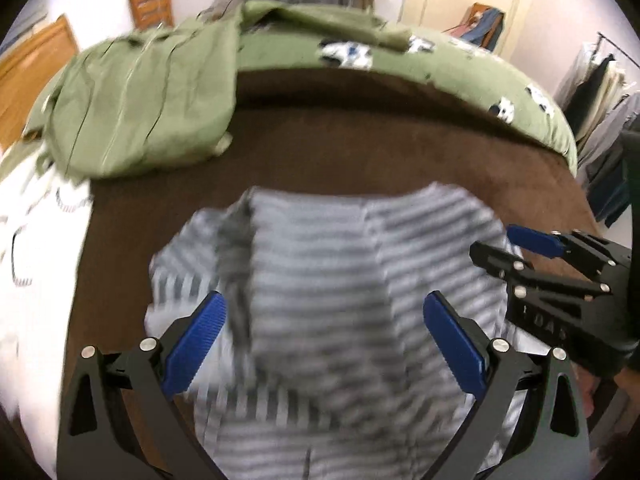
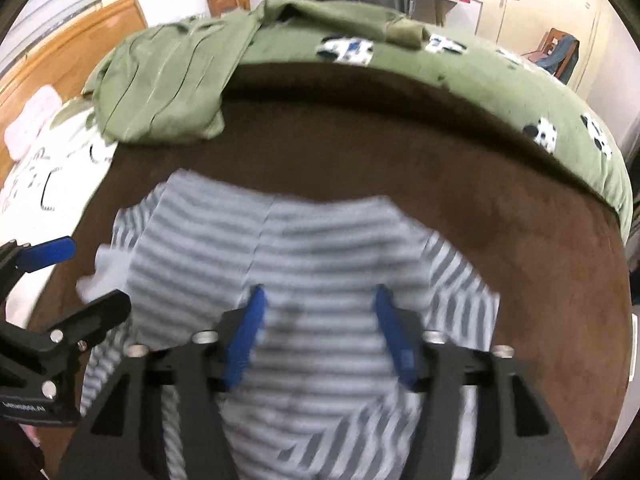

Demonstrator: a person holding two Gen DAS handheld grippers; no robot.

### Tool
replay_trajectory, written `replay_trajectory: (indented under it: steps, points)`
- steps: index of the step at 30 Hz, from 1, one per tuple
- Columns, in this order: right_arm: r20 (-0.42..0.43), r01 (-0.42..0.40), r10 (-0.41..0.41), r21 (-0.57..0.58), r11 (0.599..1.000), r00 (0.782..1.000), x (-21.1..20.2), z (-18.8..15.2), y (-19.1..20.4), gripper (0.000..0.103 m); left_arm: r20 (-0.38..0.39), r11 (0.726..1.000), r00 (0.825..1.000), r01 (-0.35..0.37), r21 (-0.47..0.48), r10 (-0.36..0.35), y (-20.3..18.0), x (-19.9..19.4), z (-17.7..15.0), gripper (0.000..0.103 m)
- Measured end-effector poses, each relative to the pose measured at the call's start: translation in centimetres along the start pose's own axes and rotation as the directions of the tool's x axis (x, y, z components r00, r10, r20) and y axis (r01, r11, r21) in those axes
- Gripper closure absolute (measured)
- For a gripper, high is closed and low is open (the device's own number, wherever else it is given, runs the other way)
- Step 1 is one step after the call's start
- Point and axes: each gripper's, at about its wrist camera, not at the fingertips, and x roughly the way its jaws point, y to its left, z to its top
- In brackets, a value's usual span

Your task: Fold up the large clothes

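Striped garment: a grey-and-white striped garment (image 1: pixel 320 280) lies on the brown blanket (image 1: pixel 360 152), partly folded, with a vertical crease down its middle and a darker band along its left part; motion blur hides finer detail; in the right wrist view the same garment (image 2: pixel 320 248) fills the lower centre
Left gripper: the left gripper (image 1: pixel 324 340) hovers over the near part of the striped garment, its blue pads (image 1: pixel 196 344) spread wide with cloth showing between them; whether they touch the cloth cannot be told; seen from the right wrist view it sits at the left edge (image 2: pixel 80 276), also spread
Right gripper: the right gripper (image 2: pixel 320 332) is over the middle of the garment, its blue pads (image 2: pixel 246 332) apart and holding nothing that can be seen; in the left wrist view it enters from the right edge (image 1: pixel 504 244), jaws parted
Green clothing: a folded olive-green garment (image 1: pixel 148 104) rests on the far left of the bed, well apart from the striped one
Bedding: a green cover with black-and-white animal prints (image 1: pixel 440 64) runs along the far edge of the brown blanket; white printed bedding (image 1: pixel 32 220) lies to the left
Room: a wooden headboard (image 2: pixel 80 40) stands at the left; hanging clothes (image 1: pixel 600 128) show at the right
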Motion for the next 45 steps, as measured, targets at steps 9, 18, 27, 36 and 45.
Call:
replay_trajectory:
  steps: [9, 18, 27, 36, 45]
  points:
    - [-0.076, 0.049, -0.047, 0.026, 0.998, 0.996, 7.1, 3.0, -3.0, 0.087, -0.065, 1.0, 0.998, 0.008, 0.029, -0.006, -0.4, 8.1, 4.6, 0.021]
    - [-0.168, 0.055, -0.047, 0.047, 0.997, 0.985, 13.9, 2.2, -4.3, 0.091, -0.192, 1.0, 0.981, -0.023, -0.011, 0.02, 1.7, 15.2, 2.7, 0.026]
    - [-0.143, 0.045, -0.04, 0.037, 0.998, 0.989, 14.8, 2.4, -4.5, 0.09, -0.179, 1.0, 0.984, -0.015, 0.018, 0.018, 2.0, 17.1, 2.8, 0.015]
    - [-0.127, 0.01, -0.003, 0.054, 0.998, 0.992, 13.2, 2.1, -5.3, 0.087, -0.088, 0.994, 0.992, -0.089, 0.062, 0.095, 0.9, 15.7, 2.0, 0.006]
    - [-0.013, 0.028, -0.027, 0.024, 0.999, 1.0, 6.9, 1.9, -2.5, 0.038, -0.143, 0.995, 0.985, -0.091, 0.037, 0.095, 1.0, 11.0, 1.0, 0.006]
